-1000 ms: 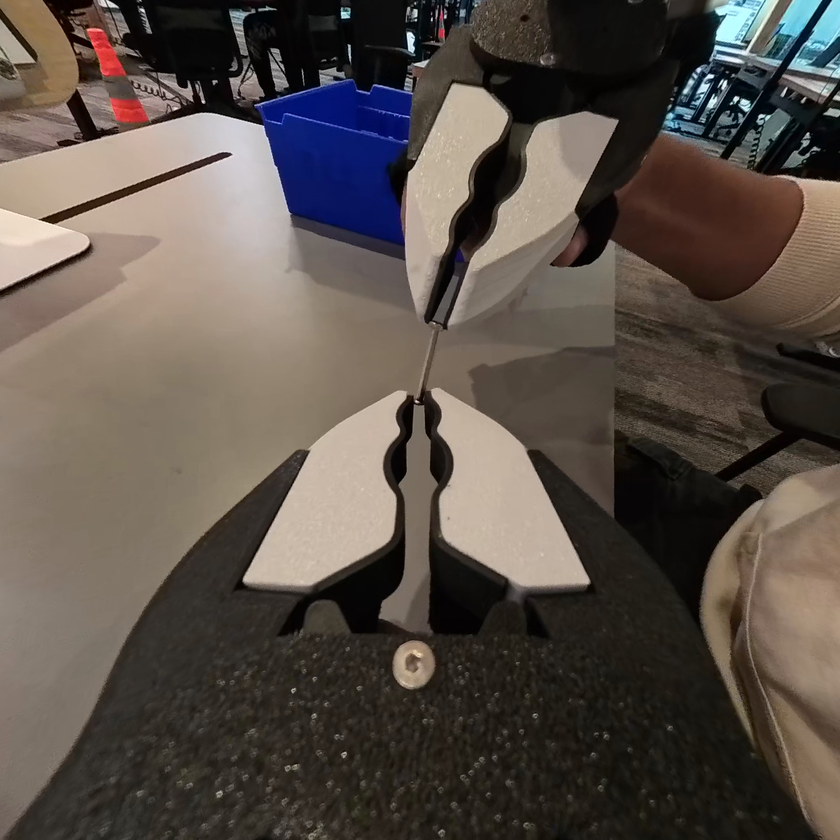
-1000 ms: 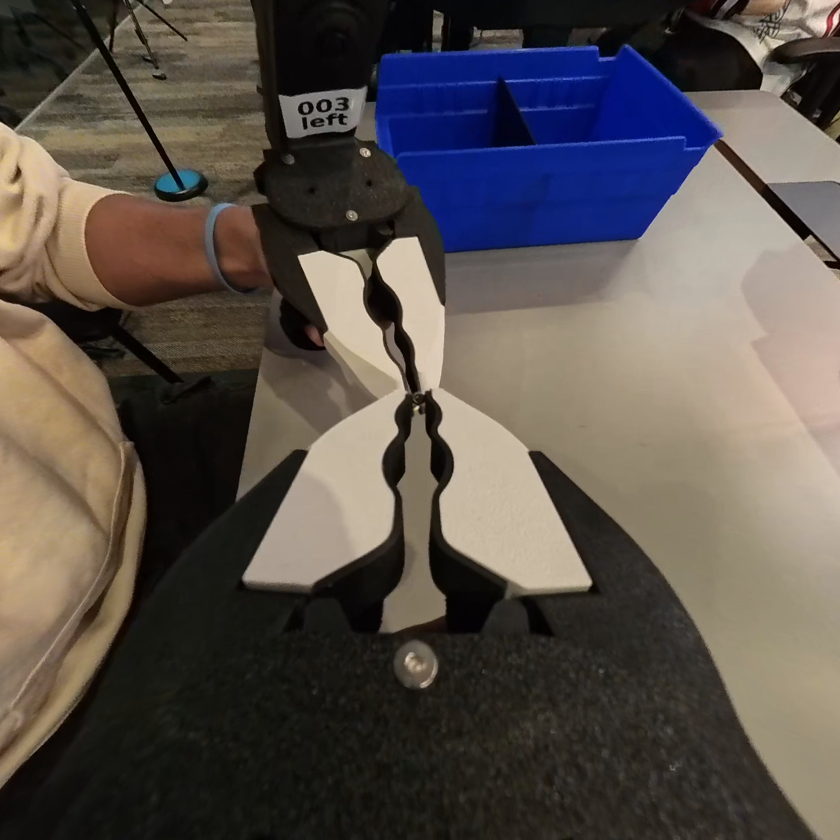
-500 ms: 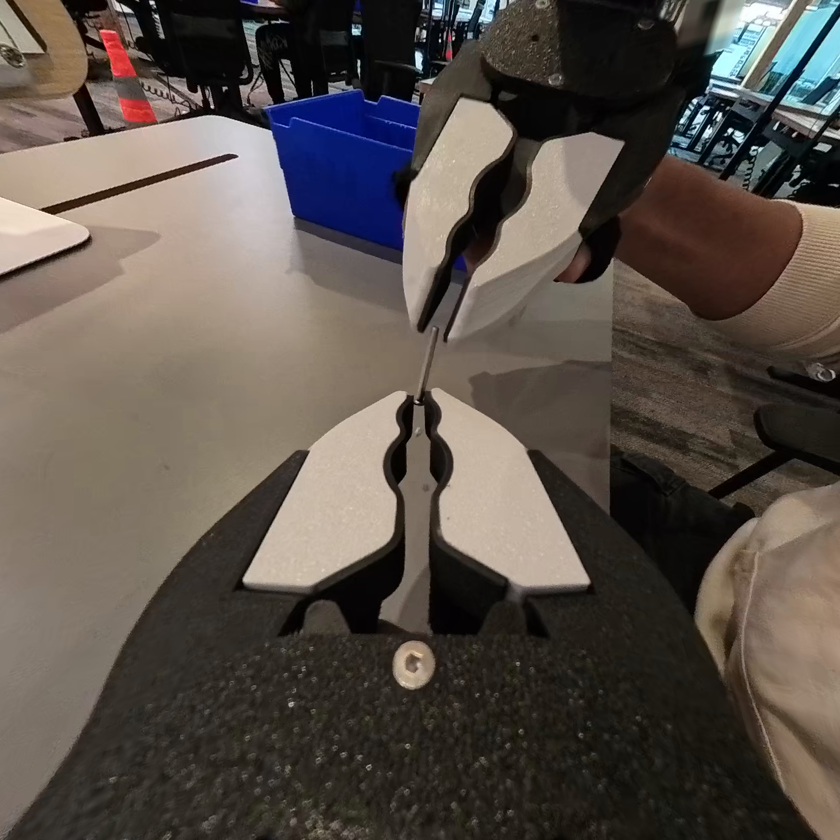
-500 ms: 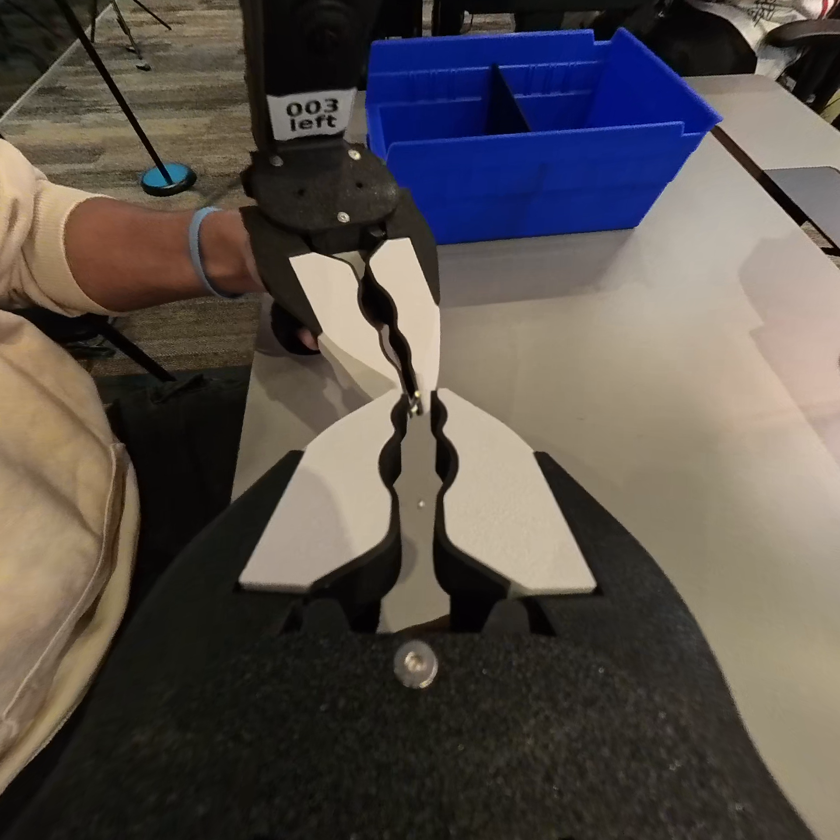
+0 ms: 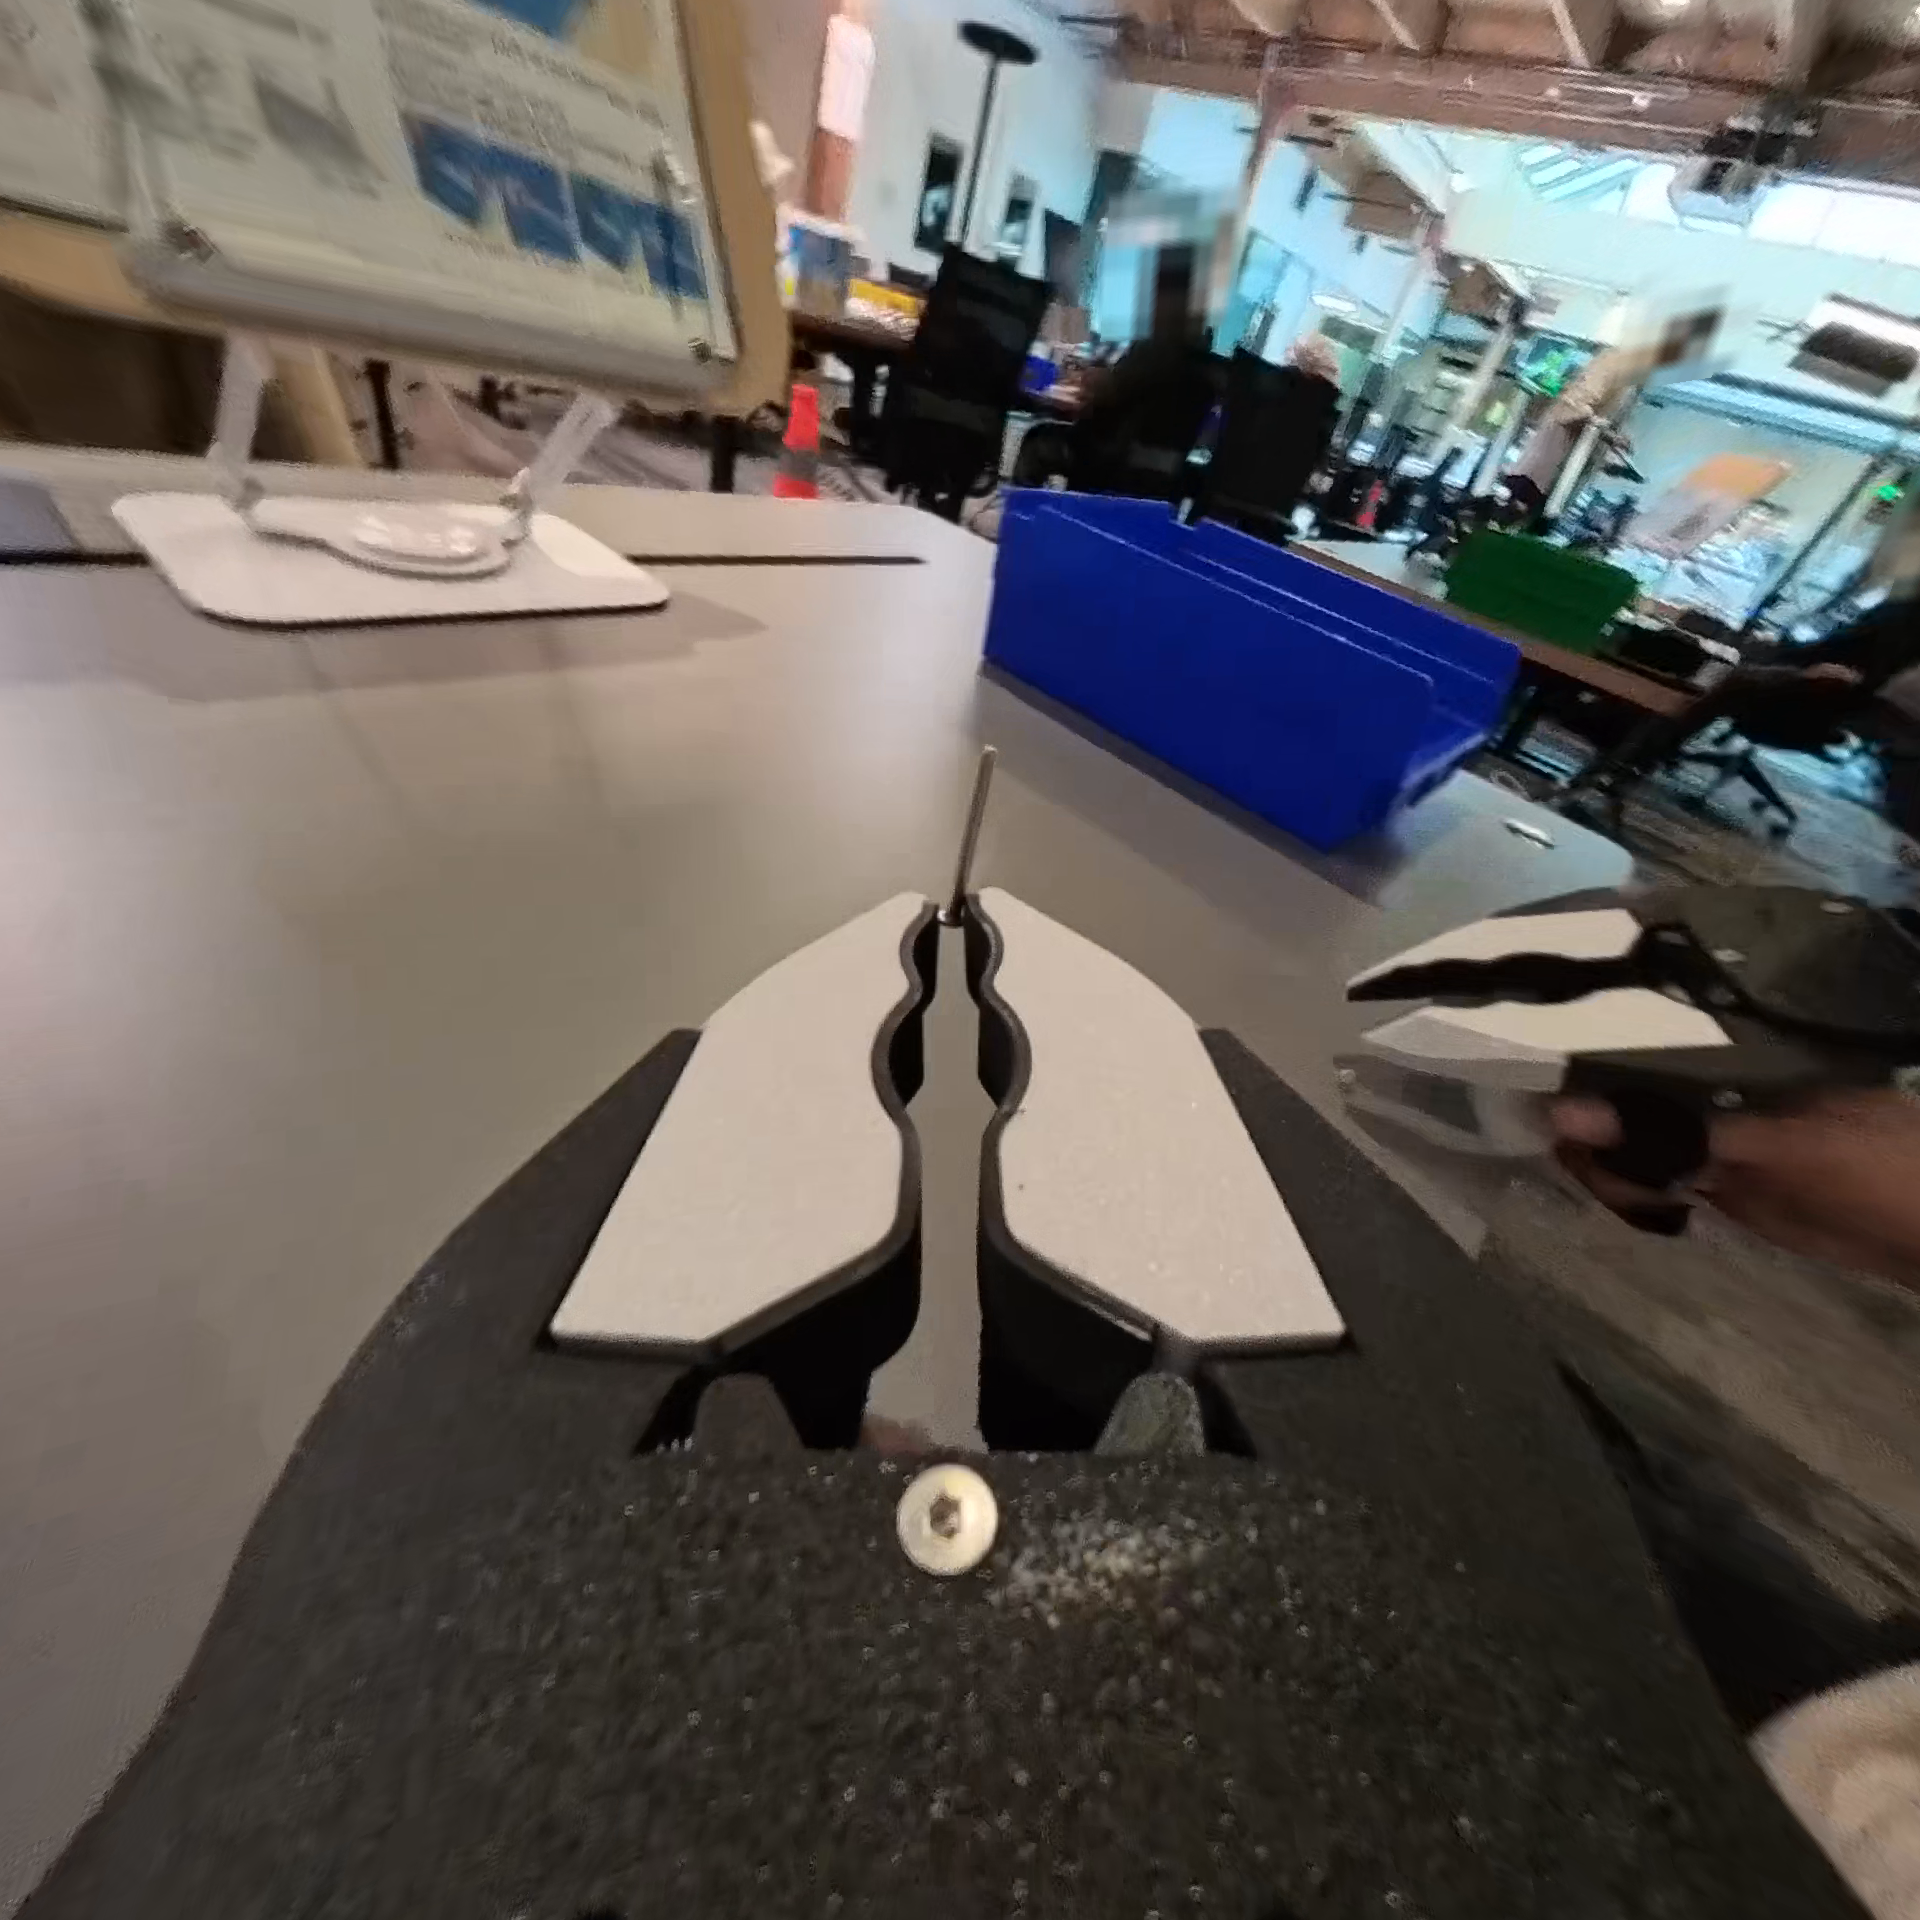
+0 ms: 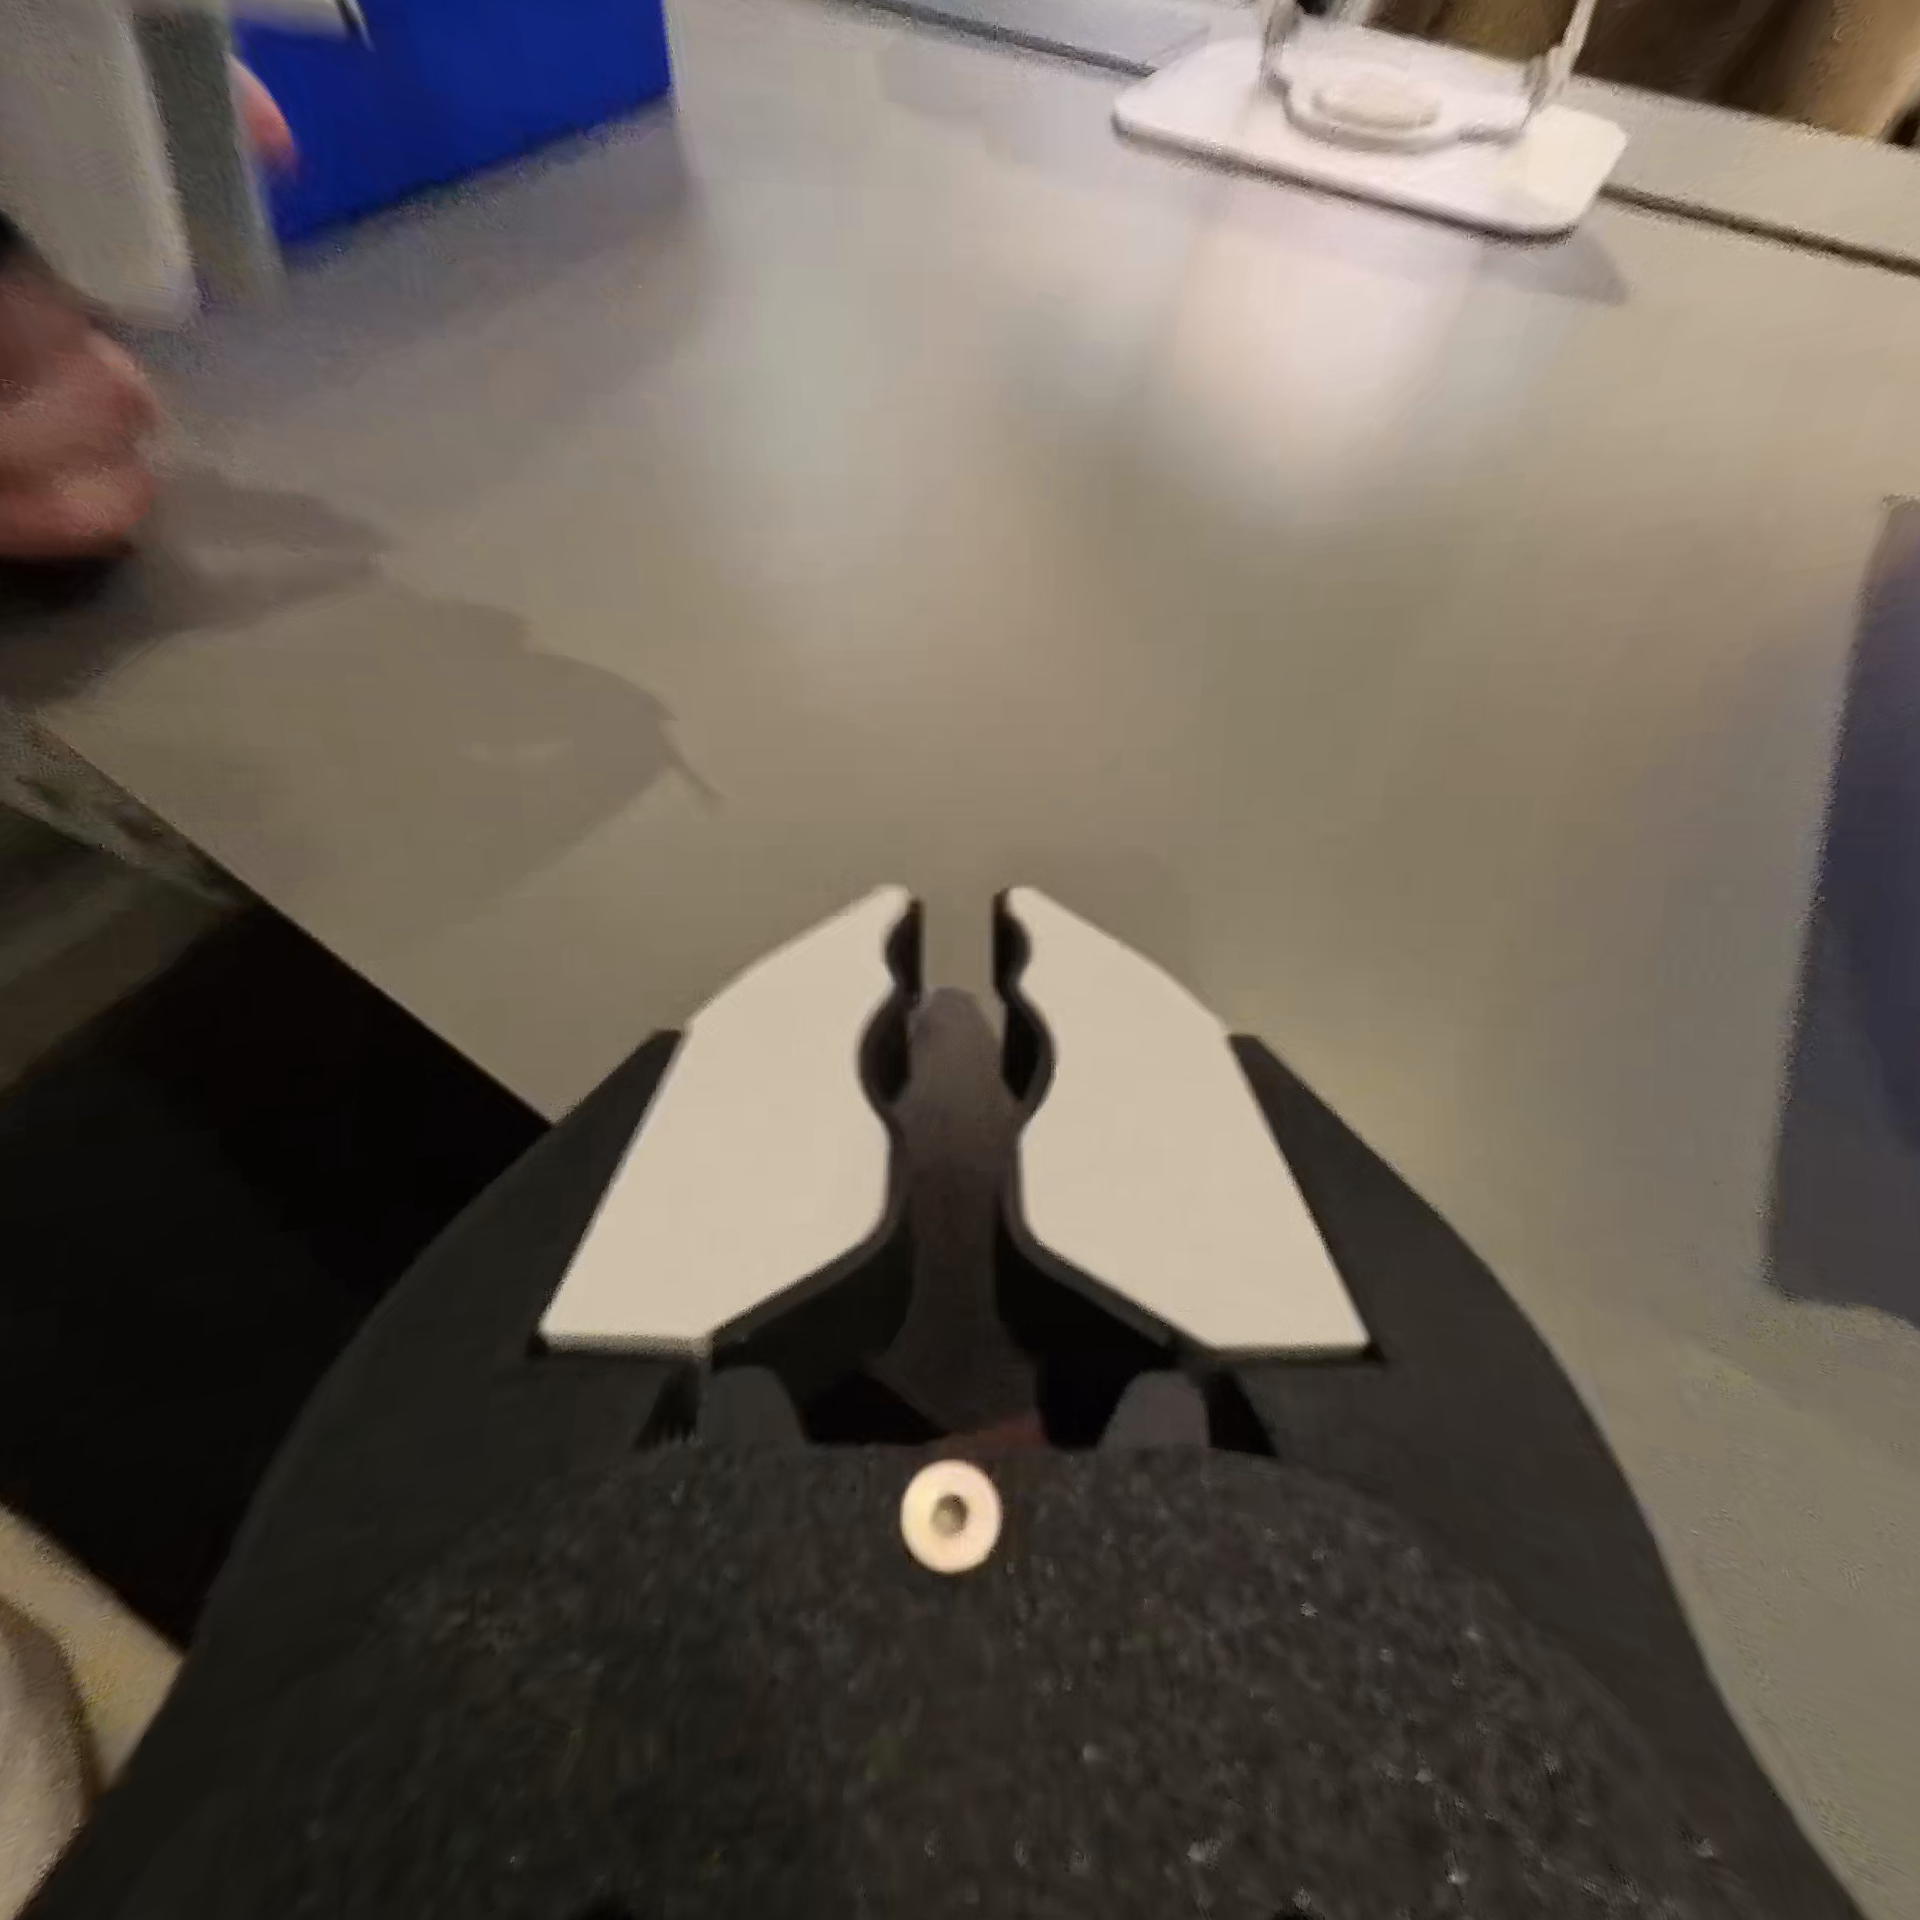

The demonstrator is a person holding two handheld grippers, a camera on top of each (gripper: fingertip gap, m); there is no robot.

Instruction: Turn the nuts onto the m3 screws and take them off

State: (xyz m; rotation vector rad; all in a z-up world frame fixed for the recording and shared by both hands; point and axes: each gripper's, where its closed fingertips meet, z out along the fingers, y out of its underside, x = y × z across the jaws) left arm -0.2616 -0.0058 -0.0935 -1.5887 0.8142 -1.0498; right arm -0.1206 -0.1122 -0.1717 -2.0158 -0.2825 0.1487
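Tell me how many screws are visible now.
1. The screw stands pinched at its lower end in the left gripper, pointing up. The right gripper is open and empty. Others may lie hidden in the blue bin.

One screw (image 5: 968, 831) is in view, and two grippers: the left (image 5: 954, 902) at the screw and the right (image 6: 956, 902) beside it. Beyond the screw are one blue bin (image 5: 1226, 655), one white stand (image 5: 395, 561) and one orange cone (image 5: 798, 442).
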